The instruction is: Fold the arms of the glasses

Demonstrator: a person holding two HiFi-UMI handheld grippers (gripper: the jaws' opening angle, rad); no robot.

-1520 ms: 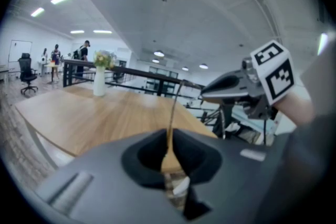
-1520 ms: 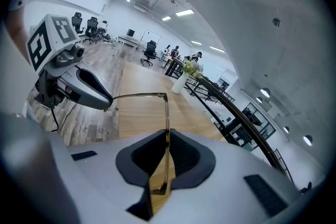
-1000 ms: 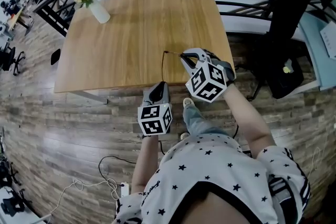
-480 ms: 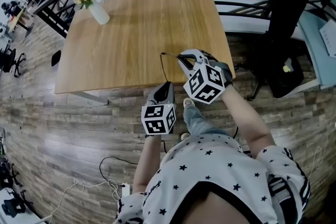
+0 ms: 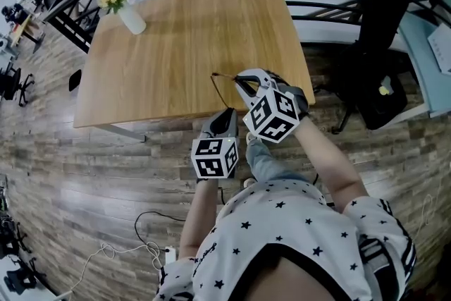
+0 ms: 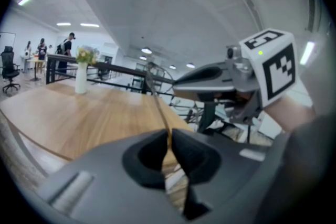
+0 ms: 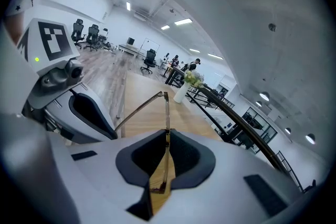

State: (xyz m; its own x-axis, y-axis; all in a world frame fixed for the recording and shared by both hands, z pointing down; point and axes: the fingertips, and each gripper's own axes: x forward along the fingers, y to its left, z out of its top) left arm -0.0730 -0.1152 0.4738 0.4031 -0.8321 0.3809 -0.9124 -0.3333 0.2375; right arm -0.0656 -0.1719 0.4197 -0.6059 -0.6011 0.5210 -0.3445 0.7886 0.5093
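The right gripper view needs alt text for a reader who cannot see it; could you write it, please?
The right tongs are clamped on thin brown-framed glasses, whose one arm slants left to the left tongs. Beyond lie a light wooden table and a white vase of flowers.

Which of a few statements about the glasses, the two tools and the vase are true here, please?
1. The right tool grips the glasses by the front frame. True.
2. A vase of flowers stands near the far left corner of the table. True.
3. The left tool is open and empty. False: its jaws are closed on the end of one glasses arm.
4. The glasses lie flat on the table. False: they are held up between the two tools, over the table's near edge.
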